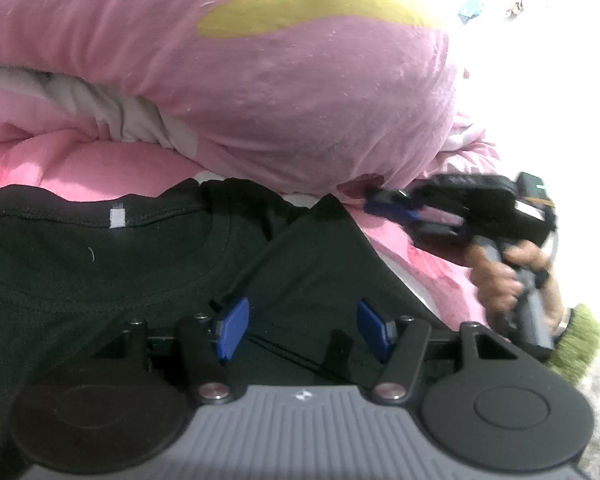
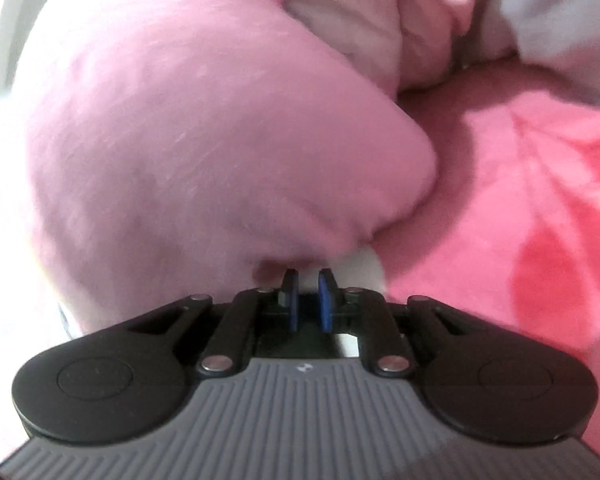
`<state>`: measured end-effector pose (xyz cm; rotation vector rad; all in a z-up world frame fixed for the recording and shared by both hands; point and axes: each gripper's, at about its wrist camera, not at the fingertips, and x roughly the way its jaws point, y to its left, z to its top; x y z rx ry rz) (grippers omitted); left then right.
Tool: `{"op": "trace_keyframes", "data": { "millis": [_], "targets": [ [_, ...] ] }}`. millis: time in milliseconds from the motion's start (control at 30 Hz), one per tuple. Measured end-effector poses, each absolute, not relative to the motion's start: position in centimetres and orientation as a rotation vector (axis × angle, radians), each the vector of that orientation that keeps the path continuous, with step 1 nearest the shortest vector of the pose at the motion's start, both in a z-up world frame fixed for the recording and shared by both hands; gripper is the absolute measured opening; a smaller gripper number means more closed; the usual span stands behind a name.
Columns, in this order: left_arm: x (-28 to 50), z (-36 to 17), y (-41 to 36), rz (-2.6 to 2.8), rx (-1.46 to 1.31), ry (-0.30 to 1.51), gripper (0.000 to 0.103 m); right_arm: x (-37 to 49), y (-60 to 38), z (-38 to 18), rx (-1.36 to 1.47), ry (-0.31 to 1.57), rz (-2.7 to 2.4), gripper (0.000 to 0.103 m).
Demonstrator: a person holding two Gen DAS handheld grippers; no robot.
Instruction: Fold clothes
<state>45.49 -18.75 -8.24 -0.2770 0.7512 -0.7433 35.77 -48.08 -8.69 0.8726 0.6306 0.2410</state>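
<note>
The left gripper (image 1: 302, 330) hangs low over a black T-shirt (image 1: 100, 276), its two blue pads (image 1: 232, 332) spread wide apart with nothing between them — only the dark cloth lies beneath. The shirt is spread on a pink bed cover (image 1: 52, 168), its round collar and a small white tag (image 1: 117, 218) facing the camera, and a folded edge runs diagonally from near the left pad up toward the far corner of the shirt.

Behind the shirt sits a large pink pillow (image 1: 300, 92) with a yellow patch, resting against a grey and pink bundle of bedding (image 1: 100, 104).

At the right of the left wrist view, the right gripper (image 1: 392, 206) is held in a hand (image 1: 512, 276) (a green cuff shows at the wrist) and its blue tips reach in at the lower corner of the pillow, just beyond the shirt's far right corner.

From the right wrist view the right gripper (image 2: 308, 302) has its pads drawn close together, leaving a narrow gap with something white (image 2: 360, 268) pinched or sitting between them — the frame is blurred, and I cannot tell what that white thing is or whether it is truly clamped. The pillow (image 2: 200, 152) bulges directly over the fingers, and the pink cover (image 2: 520, 200) spreads to the right.
</note>
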Motion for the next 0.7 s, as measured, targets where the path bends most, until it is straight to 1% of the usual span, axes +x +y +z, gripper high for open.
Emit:
{"op": "trace_keyframes", "data": {
  "millis": [133,200,267,333,400,467,500,567,633,700],
  "targets": [
    [45.6,-8.2,-18.7,-0.742,-0.279,0.752,0.061,31.6,-46.1,-6.0,0.635,0.687,0.271,0.011],
    [45.6,-8.2,-18.7,-0.741,-0.278,0.752,0.061,30.0,-44.2,-5.6,0.49,0.727,0.298,0.012],
    [45.6,-8.2,-18.7,-0.742,-0.281,0.752,0.061,28.5,-42.8,-5.8,0.344,0.795,0.281,0.012],
    [45.7,-8.1,-18.6,-0.744,-0.289,0.754,0.061,27.4,-41.9,-7.9,0.21,0.902,0.203,0.013],
    [45.8,-8.1,-18.4,-0.747,-0.3,0.757,0.062,25.7,-42.4,-7.6,0.208,0.889,0.154,0.016],
    [45.9,-8.1,-18.3,-0.75,-0.308,0.76,0.063,24.0,-43.7,-6.9,0.199,0.906,0.004,0.016],
    [46.0,-8.0,-18.3,-0.752,-0.312,0.762,0.064,22.9,-44.5,-6.6,0.198,0.907,-0.066,0.018],
    [46.0,-7.7,-18.2,-0.745,-0.315,0.76,0.065,20.1,-46.0,-5.6,0.278,0.907,-0.137,0.018],
    [45.9,-6.9,-18.1,-0.727,-0.318,0.748,0.069,15.9,-47.1,-3.4,0.342,0.877,-0.181,0.018],
    [45.7,-5.5,-17.7,-0.705,-0.332,0.743,0.069,11.2,-47.7,-0.7,0.389,0.832,-0.223,0.019]
  ]
}}
